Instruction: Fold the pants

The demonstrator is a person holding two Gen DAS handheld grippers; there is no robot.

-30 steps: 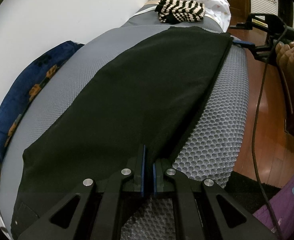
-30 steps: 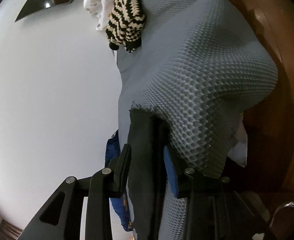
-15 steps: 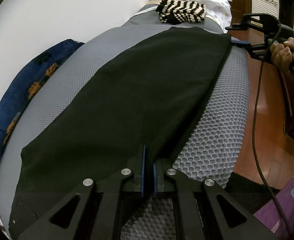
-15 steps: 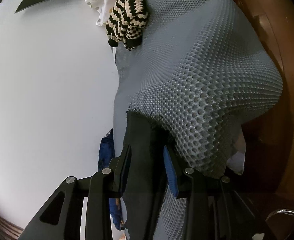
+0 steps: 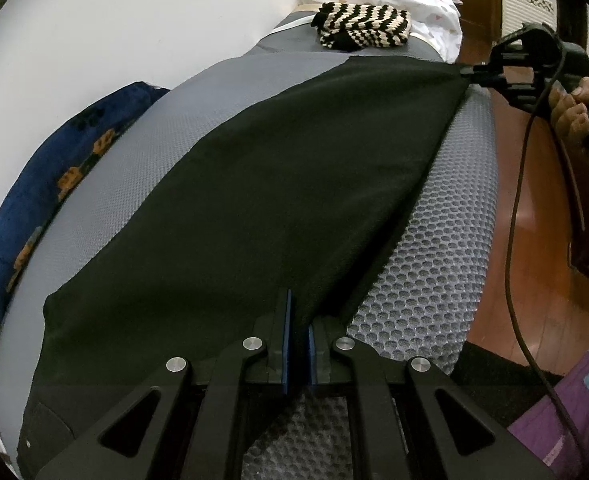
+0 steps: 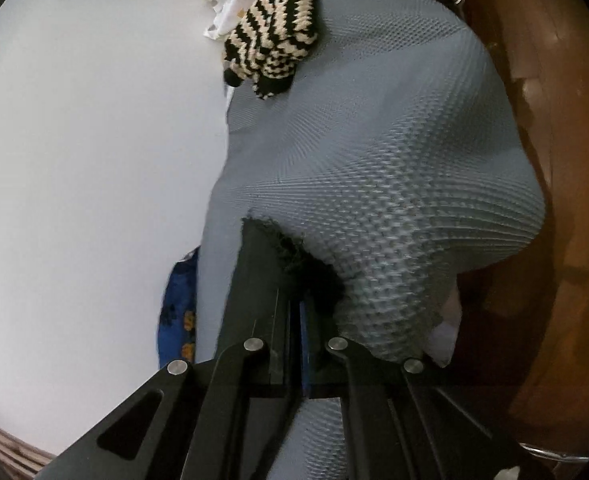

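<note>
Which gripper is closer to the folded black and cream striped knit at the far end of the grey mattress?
Right. The right gripper pinches the black pants at their far corner, near the striped knit; the left gripper grips the near edge, farther away.

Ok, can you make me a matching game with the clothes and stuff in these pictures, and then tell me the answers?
Things:
1. pants
2. knitted piece
3. blanket
4. mat

Descriptions:
A. grey with a honeycomb pattern
B. plain black, pinched at two ends
C. dark blue with orange shapes
D. black and cream zigzag stripes

Pairs: 1-B, 2-D, 3-C, 4-A
</note>
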